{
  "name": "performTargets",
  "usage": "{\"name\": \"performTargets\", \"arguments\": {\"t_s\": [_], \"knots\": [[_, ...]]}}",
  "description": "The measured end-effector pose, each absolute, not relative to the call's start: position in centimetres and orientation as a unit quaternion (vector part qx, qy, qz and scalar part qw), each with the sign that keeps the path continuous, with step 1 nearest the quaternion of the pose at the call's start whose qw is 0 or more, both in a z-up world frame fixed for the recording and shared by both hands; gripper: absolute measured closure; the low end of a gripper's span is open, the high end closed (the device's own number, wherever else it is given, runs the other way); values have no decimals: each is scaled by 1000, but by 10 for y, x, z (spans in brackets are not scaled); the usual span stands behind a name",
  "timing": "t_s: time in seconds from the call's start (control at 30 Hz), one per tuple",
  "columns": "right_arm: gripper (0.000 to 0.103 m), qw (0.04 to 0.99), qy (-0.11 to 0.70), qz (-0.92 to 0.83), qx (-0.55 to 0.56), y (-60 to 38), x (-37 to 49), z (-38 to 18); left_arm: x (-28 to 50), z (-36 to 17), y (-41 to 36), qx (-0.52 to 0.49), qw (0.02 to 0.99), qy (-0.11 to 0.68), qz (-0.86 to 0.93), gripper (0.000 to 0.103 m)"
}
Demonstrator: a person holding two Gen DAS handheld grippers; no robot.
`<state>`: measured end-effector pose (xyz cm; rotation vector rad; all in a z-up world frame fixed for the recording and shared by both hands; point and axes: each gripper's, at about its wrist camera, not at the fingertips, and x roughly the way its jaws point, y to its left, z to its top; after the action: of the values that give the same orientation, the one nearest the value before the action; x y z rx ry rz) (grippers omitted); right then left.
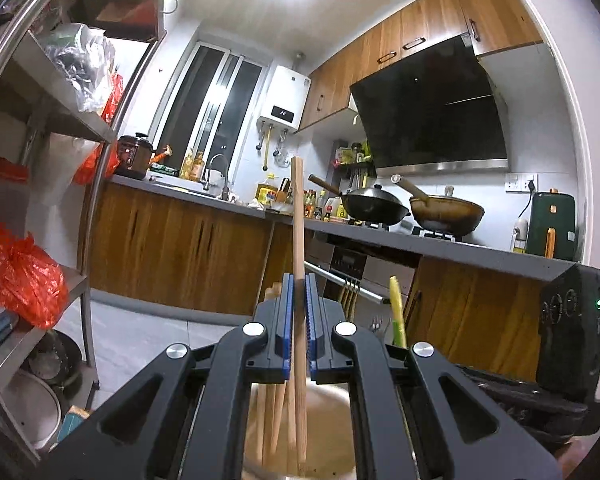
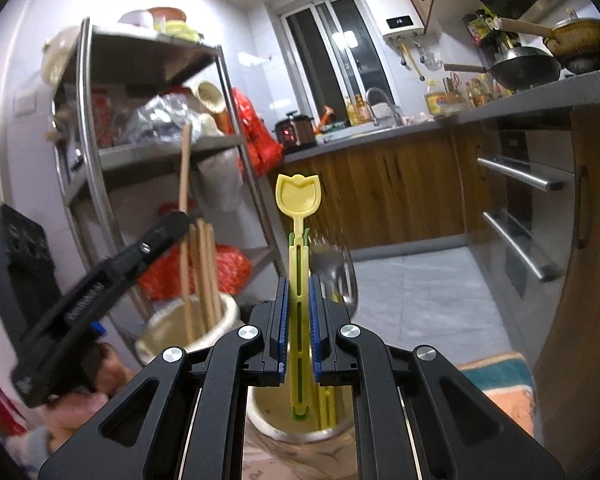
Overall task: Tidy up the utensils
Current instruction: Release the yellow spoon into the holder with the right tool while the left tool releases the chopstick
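Note:
My left gripper point(image 1: 298, 284) is shut on a long wooden chopstick point(image 1: 298, 216), held upright with its lower end in a cream cup point(image 1: 328, 432) that holds several more chopsticks. In the right wrist view this gripper point(image 2: 180, 216), the chopstick point(image 2: 185, 168) and the cup point(image 2: 160, 332) show at the left. My right gripper point(image 2: 298, 284) is shut on a yellow plastic spoon point(image 2: 298, 200), upright, its lower end inside a second cream cup point(image 2: 276, 420). A metal fork point(image 2: 336, 272) stands blurred beside it. The yellow spoon point(image 1: 396, 312) shows in the left wrist view too.
A steel shelf rack point(image 2: 100, 152) with red bags point(image 1: 16, 272) stands at the left. Wooden cabinets and a grey counter point(image 1: 440, 244) with woks point(image 1: 374, 204) run along the back and right. Oven handles point(image 2: 520, 172) jut out at the right.

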<state>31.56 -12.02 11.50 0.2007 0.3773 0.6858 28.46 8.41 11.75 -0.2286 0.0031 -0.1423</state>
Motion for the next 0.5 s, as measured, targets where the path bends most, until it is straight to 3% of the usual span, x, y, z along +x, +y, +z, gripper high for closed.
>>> {"name": "performTargets", "arguments": {"t_s": [0.5], "knots": [[93, 925, 221, 307, 43, -103, 310, 94, 278, 97, 89, -127, 989, 52, -61, 98]]}}
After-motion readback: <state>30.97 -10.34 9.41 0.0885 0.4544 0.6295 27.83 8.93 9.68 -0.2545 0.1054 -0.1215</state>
